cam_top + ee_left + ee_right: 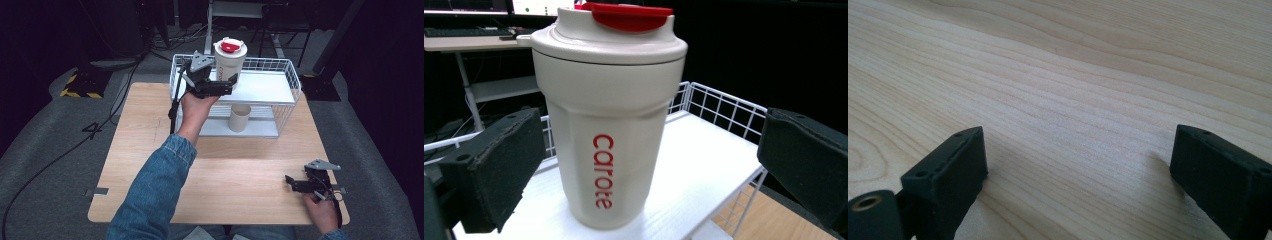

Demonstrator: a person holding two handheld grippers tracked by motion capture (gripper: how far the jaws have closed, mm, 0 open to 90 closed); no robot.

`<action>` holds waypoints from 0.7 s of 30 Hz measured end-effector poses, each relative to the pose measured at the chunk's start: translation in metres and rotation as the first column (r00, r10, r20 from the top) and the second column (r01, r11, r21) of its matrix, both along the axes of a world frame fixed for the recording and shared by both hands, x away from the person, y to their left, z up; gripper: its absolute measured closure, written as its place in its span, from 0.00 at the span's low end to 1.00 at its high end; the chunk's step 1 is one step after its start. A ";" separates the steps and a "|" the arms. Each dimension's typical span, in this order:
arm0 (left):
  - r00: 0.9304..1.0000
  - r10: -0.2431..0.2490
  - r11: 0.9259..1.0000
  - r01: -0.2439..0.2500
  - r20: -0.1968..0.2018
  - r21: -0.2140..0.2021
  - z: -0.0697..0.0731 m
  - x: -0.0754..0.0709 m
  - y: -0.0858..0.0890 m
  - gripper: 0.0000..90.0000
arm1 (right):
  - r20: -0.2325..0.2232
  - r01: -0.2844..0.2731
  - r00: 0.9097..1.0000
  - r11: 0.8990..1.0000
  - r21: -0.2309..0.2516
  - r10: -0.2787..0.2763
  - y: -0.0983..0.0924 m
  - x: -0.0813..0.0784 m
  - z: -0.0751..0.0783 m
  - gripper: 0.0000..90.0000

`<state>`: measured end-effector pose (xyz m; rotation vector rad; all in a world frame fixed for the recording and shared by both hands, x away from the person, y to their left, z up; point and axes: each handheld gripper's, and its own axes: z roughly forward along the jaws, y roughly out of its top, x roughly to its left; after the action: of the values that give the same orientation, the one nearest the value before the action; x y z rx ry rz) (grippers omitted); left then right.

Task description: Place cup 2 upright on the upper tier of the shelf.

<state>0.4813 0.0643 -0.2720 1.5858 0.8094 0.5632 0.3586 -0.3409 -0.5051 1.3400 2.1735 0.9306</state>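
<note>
A white tumbler [230, 62] with a red lid and red lettering stands upright on the top shelf of a white wire rack [292, 75]. My left gripper [227, 84] is held up at the tumbler's near left side. In the left gripper view the tumbler [609, 125] stands between the two black pads [499, 170], which are wide apart and clear of its wall, so this gripper [651, 165] is open. My right gripper [291, 183] rests low over the wooden table [240, 165] at the front right. It [1078, 170] is open with only bare wood between its jaws.
A beige cup [239, 117] stands on the rack's lower level under the white shelf [265, 87]. The rack sits at the table's far edge. Cables and dark stands lie on the floor behind and to the left.
</note>
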 end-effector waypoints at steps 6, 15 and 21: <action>1.000 -0.010 1.000 0.010 0.007 0.000 -0.003 -0.023 0.013 0.00 | -0.002 -0.029 1.000 1.000 0.002 0.029 -0.002 0.002 0.000 0.09; 0.999 -0.031 0.999 0.031 -0.006 0.011 -0.013 -0.053 0.029 0.00 | -0.007 -0.073 0.997 0.997 -0.002 0.073 -0.001 0.007 0.000 0.07; 0.999 -0.033 0.998 0.034 -0.007 0.043 -0.022 -0.072 0.040 0.00 | -0.005 -0.075 0.997 0.997 -0.003 0.075 -0.001 0.008 0.000 0.07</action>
<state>0.4089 0.1038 -0.2940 1.6387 0.7786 0.5549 0.3664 -0.3415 -0.5053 1.2686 2.2417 0.9523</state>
